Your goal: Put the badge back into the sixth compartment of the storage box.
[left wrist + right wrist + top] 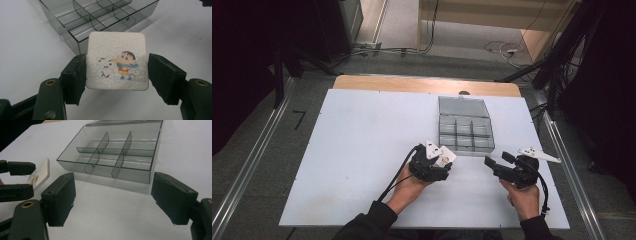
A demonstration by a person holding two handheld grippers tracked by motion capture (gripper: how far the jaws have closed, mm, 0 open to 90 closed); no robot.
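- Card [117, 61], square and white with rounded corners, sits clamped by its two side edges in the left gripper [117, 75], held above the table [30, 50] just short of the box [100, 17].
- Left gripper view shows the card's face: a cartoon child in a red top beside a snowman, print upright. From the high view the card [445, 157] is a small pale tile at the gripper's [439, 167] tip, picture too small to make out.
- Right gripper view catches the card [41, 173] edge-on, a thin slab between the left gripper's jaws [23, 178].
- Right gripper [112, 197] stands wide with nothing between its jaws, over bare table, facing the box [112, 157].
- Box is clear grey plastic, split into compartments, lid [463, 106] folded back flat behind; it lies just ahead of both grippers.
- Card's flat face is tilted upward, its top edge toward the box; being square, it has no long axis.
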